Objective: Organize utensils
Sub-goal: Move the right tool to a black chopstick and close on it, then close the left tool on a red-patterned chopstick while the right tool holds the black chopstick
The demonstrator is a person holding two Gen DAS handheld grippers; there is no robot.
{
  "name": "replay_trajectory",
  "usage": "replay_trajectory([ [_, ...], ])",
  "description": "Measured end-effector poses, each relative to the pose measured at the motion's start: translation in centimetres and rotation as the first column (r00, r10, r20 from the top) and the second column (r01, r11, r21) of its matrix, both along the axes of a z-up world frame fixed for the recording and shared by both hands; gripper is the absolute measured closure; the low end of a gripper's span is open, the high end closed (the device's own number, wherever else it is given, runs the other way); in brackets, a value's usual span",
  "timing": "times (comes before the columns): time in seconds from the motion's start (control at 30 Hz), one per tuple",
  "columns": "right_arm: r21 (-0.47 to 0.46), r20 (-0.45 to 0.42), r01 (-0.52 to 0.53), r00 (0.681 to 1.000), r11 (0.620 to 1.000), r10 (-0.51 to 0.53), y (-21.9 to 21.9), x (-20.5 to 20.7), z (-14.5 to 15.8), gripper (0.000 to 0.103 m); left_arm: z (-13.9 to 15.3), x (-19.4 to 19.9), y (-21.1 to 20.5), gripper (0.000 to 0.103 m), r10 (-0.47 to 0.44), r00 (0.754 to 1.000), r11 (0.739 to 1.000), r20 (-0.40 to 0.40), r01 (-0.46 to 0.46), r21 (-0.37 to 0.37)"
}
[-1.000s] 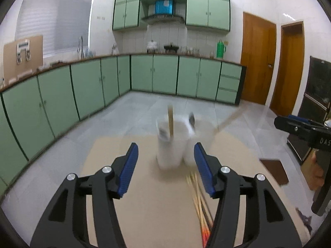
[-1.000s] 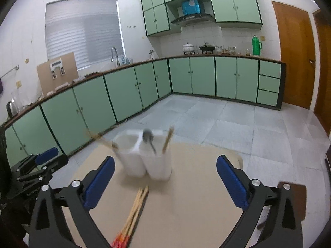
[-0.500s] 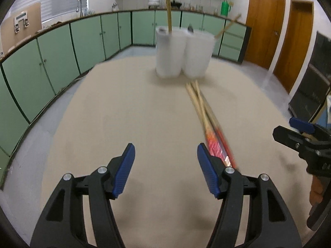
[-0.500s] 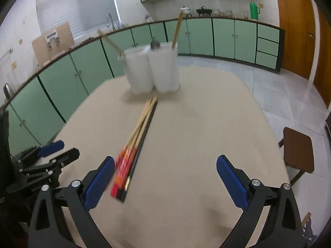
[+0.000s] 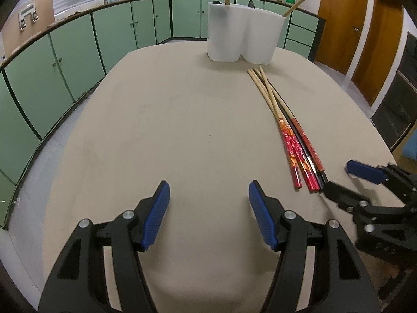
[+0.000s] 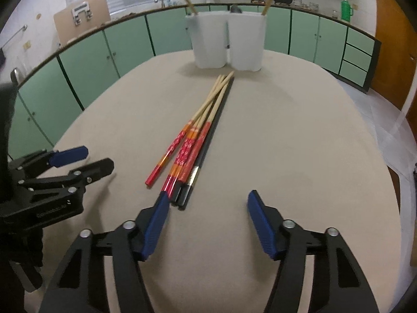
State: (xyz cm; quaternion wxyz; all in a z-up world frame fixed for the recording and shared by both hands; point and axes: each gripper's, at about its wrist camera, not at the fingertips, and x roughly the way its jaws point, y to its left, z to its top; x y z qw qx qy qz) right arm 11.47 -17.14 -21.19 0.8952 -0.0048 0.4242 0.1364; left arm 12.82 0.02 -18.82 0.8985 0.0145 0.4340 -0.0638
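Note:
Several chopsticks [image 6: 198,135] with red and black ends lie in a bundle on the beige table [image 6: 286,143], also seen as the chopsticks [image 5: 289,127] in the left wrist view. A white two-part utensil holder [image 6: 226,41] stands at the far side with sticks and a spoon in it; the same holder [image 5: 243,34] shows from the left. My right gripper [image 6: 208,216] hovers just short of the bundle's near ends, jaws closing with nothing between them. My left gripper [image 5: 208,208] is open over bare table, left of the bundle.
Green kitchen cabinets [image 5: 78,52] ring the room behind the table. Wooden doors [image 5: 338,18] stand at the right. The table's edge [image 5: 65,135] curves close on the left. Each gripper appears at the side of the other's view.
Both grippers have sunk and tilted down toward the table, so the holder now sits far ahead. The right jaws have narrowed. The chopstick ends now lie near the right gripper's left finger.

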Motion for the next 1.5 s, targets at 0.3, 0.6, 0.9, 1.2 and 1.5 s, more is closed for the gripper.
replay_trajectory([
  [0.3,-0.023,0.015,0.031,0.999,0.999,-0.031,-1.7,-0.2,0.1,0.049,-0.2,-0.1,-0.5,0.039,-0.011,1.0,1.0,-0.007,0.011,-0.003],
  [0.6,0.006,0.008,0.028,1.0,1.0,-0.028,-2.3,-0.1,-0.1,0.06,-0.3,-0.1,-1.1,0.038,-0.013,1.0,1.0,-0.011,0.013,-0.005],
  [0.9,0.016,0.012,0.048,0.999,0.999,-0.048,-2.9,-0.3,0.0,0.061,-0.3,-0.1,-1.1,0.037,-0.005,1.0,1.0,-0.012,0.005,-0.018],
  [1.2,0.066,0.006,0.027,1.0,0.997,-0.028,-2.6,0.3,-0.2,0.096,-0.3,-0.1,-2.5,0.037,-0.033,0.999,0.999,-0.016,0.032,-0.03],
  [1.5,0.097,-0.002,0.071,0.997,0.993,-0.071,-4.3,-0.1,-0.4,0.097,-0.7,0.4,-5.3,0.037,-0.088,0.996,0.996,-0.011,0.088,-0.03],
])
